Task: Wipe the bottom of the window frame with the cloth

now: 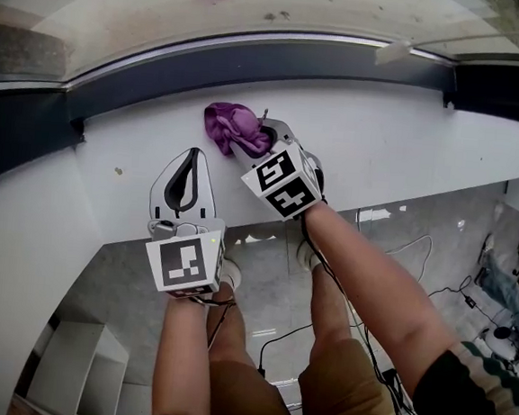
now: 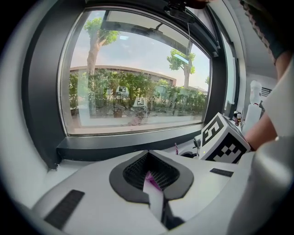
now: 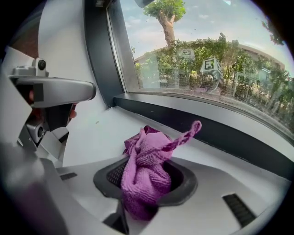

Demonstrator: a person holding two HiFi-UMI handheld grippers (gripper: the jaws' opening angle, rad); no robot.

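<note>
The crumpled purple knitted cloth [image 1: 235, 126] is pinched tight in the right tongs [image 1: 252, 144], over the white window sill [image 1: 410, 143]. The dark bottom rail of the window frame [image 1: 254, 62] runs at its 12 o'clock. The left tongs [image 1: 189, 164], closed on themselves, sit at the cloth's 7 o'clock. Only the gripper views show trees [image 3: 167, 18] and a low building [image 2: 115, 69] beyond the glass. Only the head view shows the grey tiled floor [image 1: 270, 293] and black cables [image 1: 285, 333].
</note>
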